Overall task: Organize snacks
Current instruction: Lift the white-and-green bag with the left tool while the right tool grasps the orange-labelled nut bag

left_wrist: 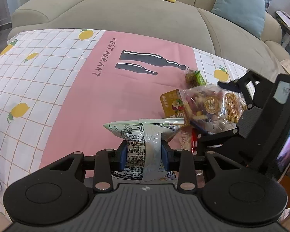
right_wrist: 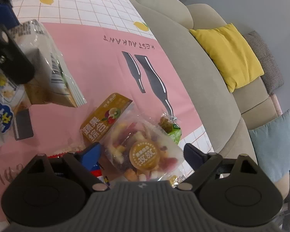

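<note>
A pink-and-lemon tablecloth [left_wrist: 71, 96] covers the table before a beige sofa [left_wrist: 145, 19]. Your left gripper [left_wrist: 144, 154] clamps a pale green snack bag [left_wrist: 143, 141]. Your right gripper [right_wrist: 143, 154] stands open around a dried-fruit pouch [right_wrist: 137, 145] lying near the cloth's sofa-side edge.

Surface: we see a table under a tablecloth [left_wrist: 48, 81], white grid with lemons, and a pink panel with two dark bottles.
Right part: we find a mixed fruit packet [right_wrist: 137, 145], gold-labelled and clear, lying on the pink.
Beside it: a small green packet [right_wrist: 171, 128] touching its far edge.
Underneath: a red packet [left_wrist: 194, 141], mostly hidden.
</note>
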A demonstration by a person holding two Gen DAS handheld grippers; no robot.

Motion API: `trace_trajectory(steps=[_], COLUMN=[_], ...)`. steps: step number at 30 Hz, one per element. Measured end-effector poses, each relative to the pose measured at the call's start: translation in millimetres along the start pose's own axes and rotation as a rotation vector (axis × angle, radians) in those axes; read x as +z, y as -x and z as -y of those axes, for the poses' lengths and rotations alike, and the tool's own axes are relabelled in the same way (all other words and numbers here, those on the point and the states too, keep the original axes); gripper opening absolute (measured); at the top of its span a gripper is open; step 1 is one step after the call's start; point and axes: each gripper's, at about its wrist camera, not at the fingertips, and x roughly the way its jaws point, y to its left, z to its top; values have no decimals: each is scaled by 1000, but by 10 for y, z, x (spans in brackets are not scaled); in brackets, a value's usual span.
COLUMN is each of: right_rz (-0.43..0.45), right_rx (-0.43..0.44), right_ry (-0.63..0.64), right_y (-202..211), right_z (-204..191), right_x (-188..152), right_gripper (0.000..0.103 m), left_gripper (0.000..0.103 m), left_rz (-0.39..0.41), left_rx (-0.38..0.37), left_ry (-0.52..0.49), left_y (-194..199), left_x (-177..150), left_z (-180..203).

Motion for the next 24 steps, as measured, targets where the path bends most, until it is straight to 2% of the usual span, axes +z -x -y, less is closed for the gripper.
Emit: trace_trajectory(steps=[1, 4, 9, 14, 19, 24], right_rz=[-3, -12, -11, 45, 78, 71], right_rx=[8, 1, -3, -60, -38, -4], right_ry=[-1, 15, -53, -140, -360, -637], right_y=[3, 19, 112, 442, 940, 1463], right_z=[-10, -56, 1, 132, 357, 553], right_x=[5, 6, -3, 20, -47, -353], right_gripper=[70, 59, 55, 55, 55, 55], left_gripper=[39, 39, 39, 39, 39, 39], left_rz=[1, 2, 18, 43, 75, 102], left_rx=[-1, -3, -4, -13, -37, -63], left_ry=[3, 4, 7, 9, 7, -15], left_y=[11, 41, 146, 282, 485, 693], left_x=[-5, -17, -44, -54, -91, -160], left_z=[-2, 5, 4, 28, 105, 251])
